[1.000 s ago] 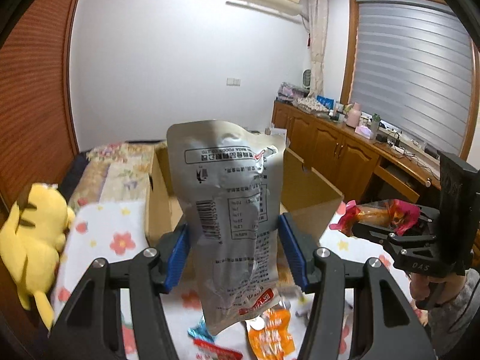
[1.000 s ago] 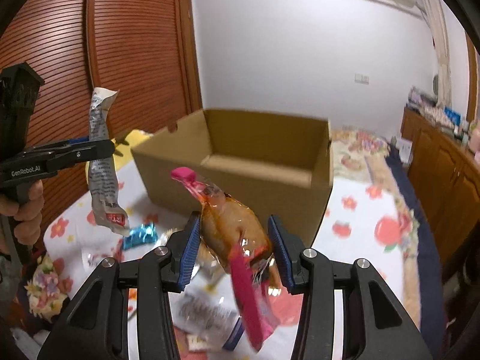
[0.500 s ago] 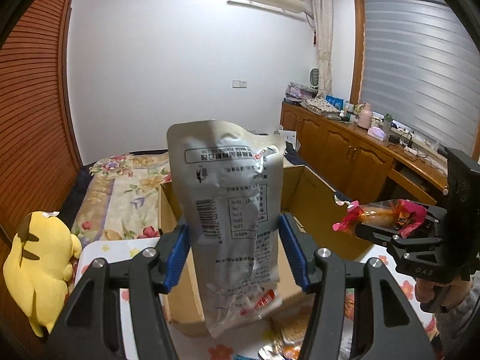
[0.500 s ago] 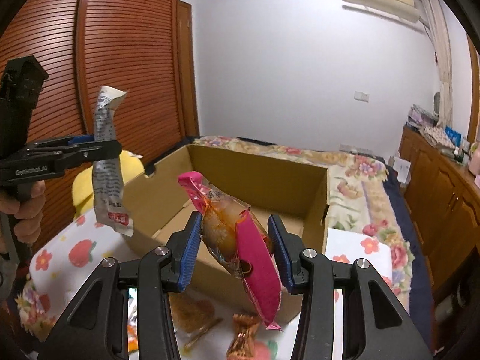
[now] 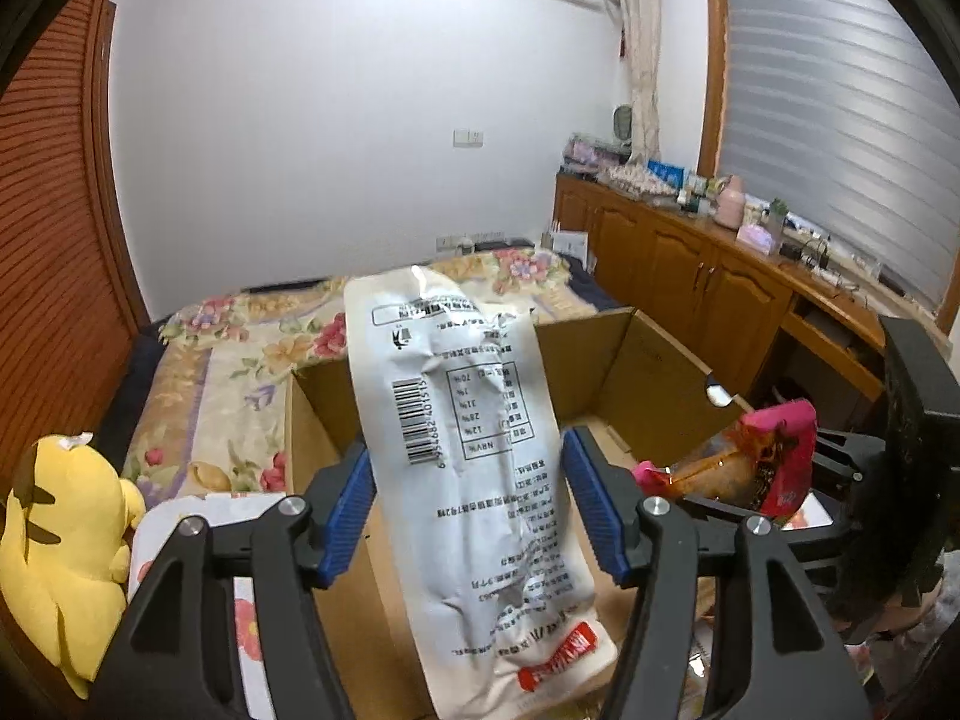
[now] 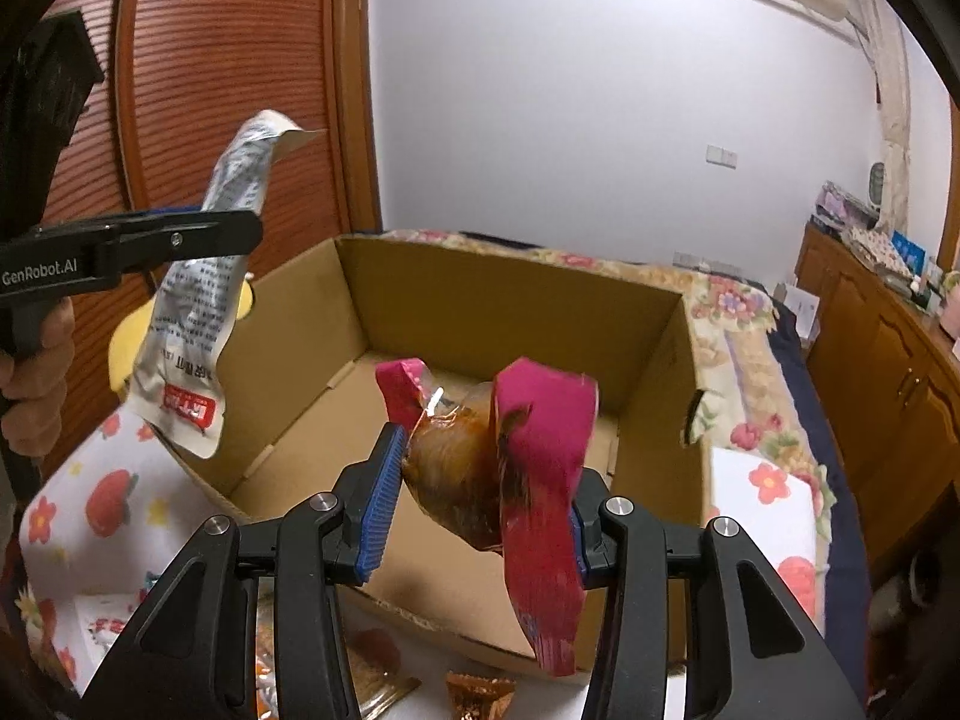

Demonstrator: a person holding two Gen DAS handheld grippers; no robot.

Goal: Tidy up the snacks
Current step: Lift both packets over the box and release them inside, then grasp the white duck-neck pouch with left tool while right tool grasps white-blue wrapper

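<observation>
My left tongs (image 5: 468, 510) clamp the silver pouch (image 5: 474, 480), my right tongs (image 6: 480, 498) the pink-wrapped snack (image 6: 510, 468), both over the cardboard box (image 6: 516, 300), awaiting release.

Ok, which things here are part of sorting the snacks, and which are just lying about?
Part of the job:
- silver packet in left gripper
- pink-ended snack in right gripper
- cardboard box
- loose snacks in front of the box

Just lying about:
- yellow plush toy
- wooden cabinets

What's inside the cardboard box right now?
The cardboard box shows only bare floor and walls. The pink-wrapped snack in the right tool hides part of the floor.
</observation>
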